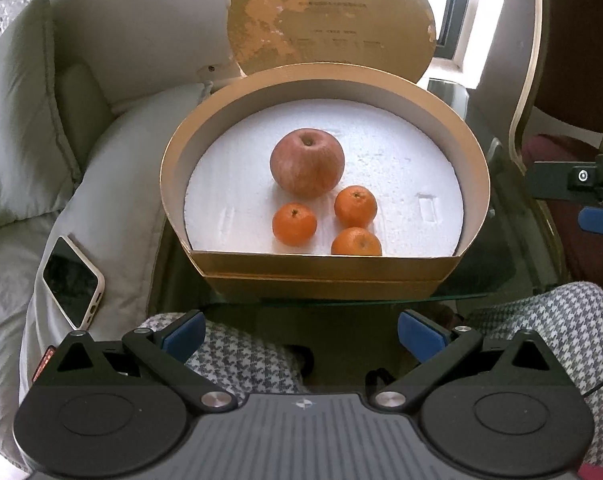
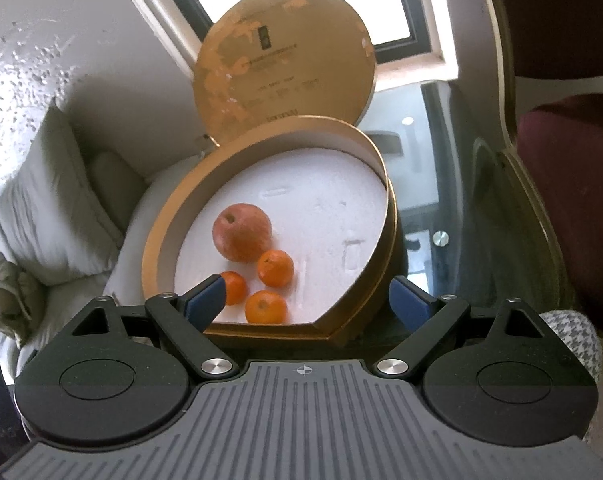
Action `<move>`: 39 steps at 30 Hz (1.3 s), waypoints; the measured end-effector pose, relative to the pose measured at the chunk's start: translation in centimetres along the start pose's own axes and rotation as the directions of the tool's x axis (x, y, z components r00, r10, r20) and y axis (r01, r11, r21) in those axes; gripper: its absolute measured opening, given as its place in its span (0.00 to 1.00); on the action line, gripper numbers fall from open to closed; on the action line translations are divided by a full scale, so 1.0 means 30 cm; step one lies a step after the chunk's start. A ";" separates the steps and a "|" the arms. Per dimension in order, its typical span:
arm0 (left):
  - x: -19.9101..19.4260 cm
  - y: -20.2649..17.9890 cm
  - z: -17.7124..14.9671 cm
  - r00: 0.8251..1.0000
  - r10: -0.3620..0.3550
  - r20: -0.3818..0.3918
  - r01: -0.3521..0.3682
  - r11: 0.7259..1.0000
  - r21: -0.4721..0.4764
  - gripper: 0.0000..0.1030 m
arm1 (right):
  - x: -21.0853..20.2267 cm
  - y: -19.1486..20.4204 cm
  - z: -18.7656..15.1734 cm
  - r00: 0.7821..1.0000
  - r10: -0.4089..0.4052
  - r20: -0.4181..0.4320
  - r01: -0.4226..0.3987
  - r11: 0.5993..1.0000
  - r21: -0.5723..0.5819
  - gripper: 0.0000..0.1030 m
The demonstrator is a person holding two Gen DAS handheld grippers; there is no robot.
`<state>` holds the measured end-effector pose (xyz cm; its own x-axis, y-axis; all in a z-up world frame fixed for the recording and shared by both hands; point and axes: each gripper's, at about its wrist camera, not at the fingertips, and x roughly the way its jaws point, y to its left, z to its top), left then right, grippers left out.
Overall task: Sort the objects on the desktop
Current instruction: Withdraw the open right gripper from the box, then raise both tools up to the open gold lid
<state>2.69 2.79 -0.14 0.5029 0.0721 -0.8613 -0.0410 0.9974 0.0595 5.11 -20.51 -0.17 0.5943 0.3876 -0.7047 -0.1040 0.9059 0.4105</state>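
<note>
Hiding one mandarin (image 2: 233, 288): right hand-held gripper (image 2: 307, 300) finger.

Showing matte black linkages on the left gripper (image 1: 299, 332), with blue pads (image 1: 185, 334) tipping each finger (image 1: 421, 336) and silver pivot screws gleaming at the joints. Carrying a ribbed grey housing stamped with a small white crosshair mark, flanked by two round black discs. Repeating the same build on the right gripper (image 2: 305, 302): blue fingertips (image 2: 205, 298), black arms, silver screws, ribbed grey body. Wearing grey-and-white houndstooth trousers (image 1: 557, 332) at the knees.
</note>
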 end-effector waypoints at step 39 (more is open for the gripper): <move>-0.111 0.132 0.196 0.991 0.079 0.112 -0.077 0.997 -0.028 0.99 | -0.117 -0.020 0.173 0.990 -0.001 0.142 0.005 0.999 -0.032 0.92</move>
<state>5.92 6.52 5.94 0.5915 0.1512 -0.7920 -0.1040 0.9884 0.1110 7.22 -23.31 5.05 0.7015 0.3589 -0.6156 -0.1261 0.9128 0.3885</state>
